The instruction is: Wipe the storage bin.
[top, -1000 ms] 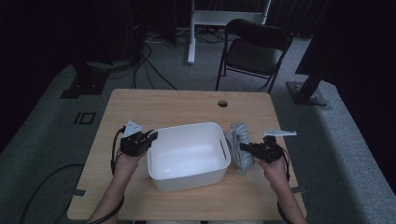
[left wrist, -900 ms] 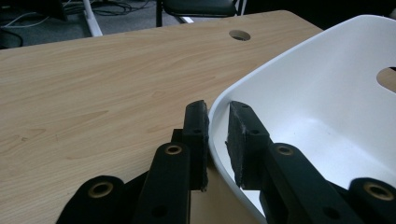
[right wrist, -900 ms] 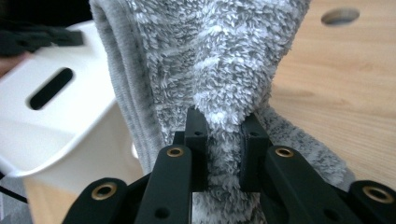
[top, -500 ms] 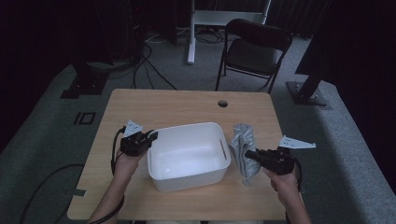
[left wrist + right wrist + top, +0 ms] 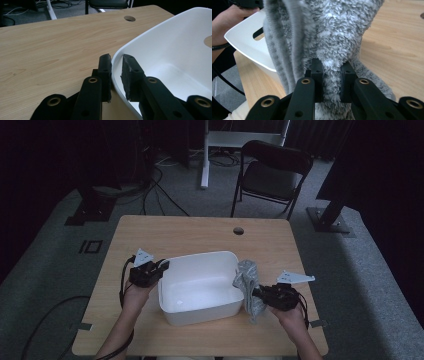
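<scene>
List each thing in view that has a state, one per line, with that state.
white tub: upright on the table, nothing inside, rim between the left gripper's jaws.
grey fluffy cloth: bunched, outside the tub at its right side, pinched and partly lifted.
left gripper: jaws astride the tub rim.
right gripper: shut on the cloth.
folding chair: unfolded, unoccupied.

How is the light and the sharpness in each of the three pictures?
High view: dim, room nearly black, white tub brightest. Left gripper view: evenly lit, tub rim and table sharp, near fingers slightly soft. Right gripper view: bright, grey fluffy towel crisp.
</scene>
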A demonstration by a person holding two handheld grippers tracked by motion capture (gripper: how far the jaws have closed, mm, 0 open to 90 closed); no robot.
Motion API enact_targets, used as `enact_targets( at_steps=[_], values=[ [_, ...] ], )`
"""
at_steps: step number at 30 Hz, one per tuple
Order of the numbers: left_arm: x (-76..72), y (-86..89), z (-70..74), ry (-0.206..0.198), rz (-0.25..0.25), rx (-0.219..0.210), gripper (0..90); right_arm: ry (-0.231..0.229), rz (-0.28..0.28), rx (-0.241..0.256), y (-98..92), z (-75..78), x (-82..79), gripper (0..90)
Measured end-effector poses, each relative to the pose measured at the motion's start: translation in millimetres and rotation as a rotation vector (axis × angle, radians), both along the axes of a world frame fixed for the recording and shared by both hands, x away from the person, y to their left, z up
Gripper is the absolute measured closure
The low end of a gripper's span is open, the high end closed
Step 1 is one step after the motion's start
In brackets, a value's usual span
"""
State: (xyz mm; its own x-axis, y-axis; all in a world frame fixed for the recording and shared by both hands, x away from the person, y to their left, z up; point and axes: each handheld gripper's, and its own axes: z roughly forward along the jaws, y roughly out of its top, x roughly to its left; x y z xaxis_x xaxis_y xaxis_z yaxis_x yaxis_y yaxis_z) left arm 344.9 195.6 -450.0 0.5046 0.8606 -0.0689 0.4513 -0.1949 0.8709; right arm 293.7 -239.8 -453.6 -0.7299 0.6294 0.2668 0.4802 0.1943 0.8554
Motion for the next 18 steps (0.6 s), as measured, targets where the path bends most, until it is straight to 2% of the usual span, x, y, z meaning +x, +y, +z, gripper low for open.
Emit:
enact_targets(
  at_steps=[3, 5, 6, 8, 11, 18],
  values=[
    [0.2, -0.1, -0.1, 0.001, 0.001, -0.003, 77.7, 0.026, -0.013, -0.04, 4.4, -8.9, 2.2, 78.5],
    [1.0, 0.2, -1.0, -0.001, -0.004, -0.018, 77.6, 0.053, -0.014, -0.104, 9.7, -17.1, 5.1, 78.5],
    [1.3, 0.5, -1.1, -0.001, -0.005, -0.022, 77.6, 0.067, -0.015, -0.121, 12.0, -22.2, 6.7, 78.5],
    [1.3, -0.2, -0.5, -0.003, -0.006, -0.008, 77.7, 0.095, -0.016, -0.121, 13.0, -29.9, 10.4, 78.4],
    [1.1, -0.7, -0.5, -0.004, -0.004, -0.006, 77.7, 0.115, -0.011, -0.121, 14.1, -35.0, 16.0, 78.4],
    [1.1, -1.1, -0.5, -0.004, 0.0, -0.004, 77.7, 0.176, -0.013, -0.155, 18.9, -53.1, 31.9, 78.4]
  ],
)
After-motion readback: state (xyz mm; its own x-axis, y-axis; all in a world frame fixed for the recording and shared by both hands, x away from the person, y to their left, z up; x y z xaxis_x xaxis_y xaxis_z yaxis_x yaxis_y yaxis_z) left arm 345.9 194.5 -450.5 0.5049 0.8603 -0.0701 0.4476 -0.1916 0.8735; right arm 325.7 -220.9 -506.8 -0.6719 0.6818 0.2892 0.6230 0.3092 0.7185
